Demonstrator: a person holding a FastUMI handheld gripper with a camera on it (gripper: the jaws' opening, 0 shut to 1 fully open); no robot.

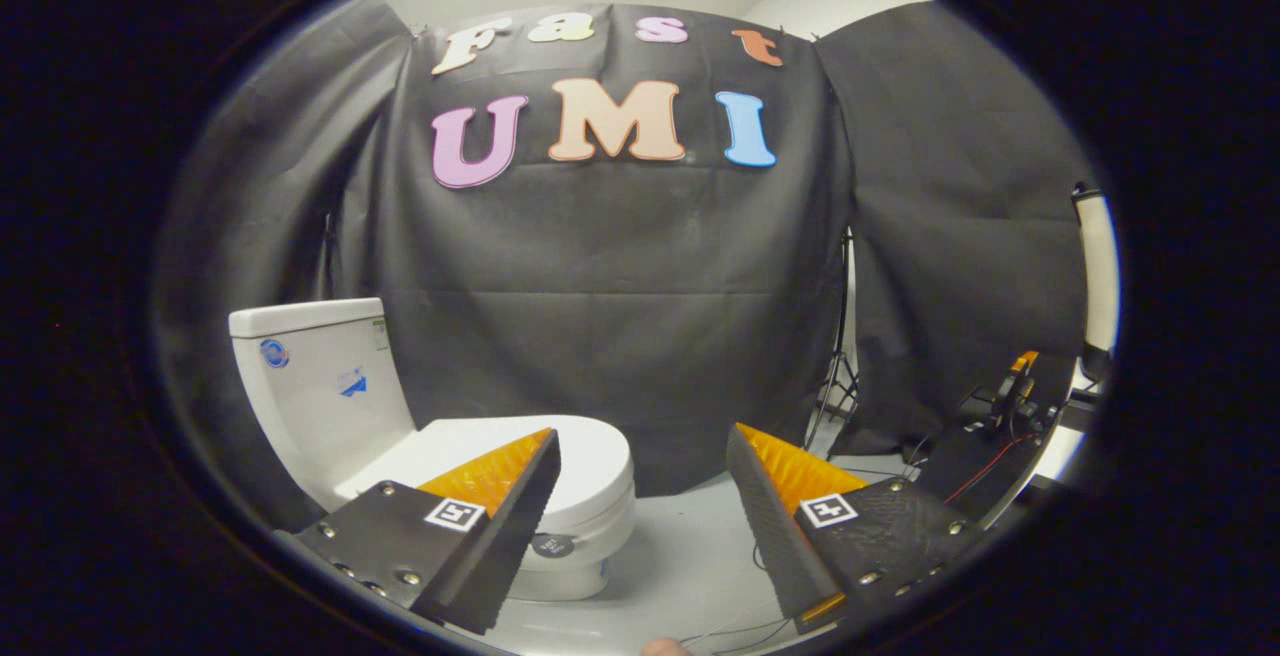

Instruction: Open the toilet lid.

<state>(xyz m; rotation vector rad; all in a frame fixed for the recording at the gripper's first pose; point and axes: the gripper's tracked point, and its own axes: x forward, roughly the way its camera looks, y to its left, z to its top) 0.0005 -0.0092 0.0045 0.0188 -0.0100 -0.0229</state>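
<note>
A white toilet stands on the floor ahead and to the left of my fingers, its tank (315, 376) against the cloth wall. Its lid (570, 456) lies flat and closed over the bowl, with the front rim facing right. My gripper (643, 436) is open, fingers wide apart, with nothing between them. The left finger (505, 521) overlaps the near side of the lid in view, and I cannot tell whether it touches. The right finger (775, 526) hangs over bare floor well clear of the toilet.
A light stand's tripod legs (835, 386) rise beside the cloth wall to the right. A dark table with cables and a small orange device (1010, 401) sits at the far right. Grey floor (690, 536) stretches between the fingers, with thin cables lying on it.
</note>
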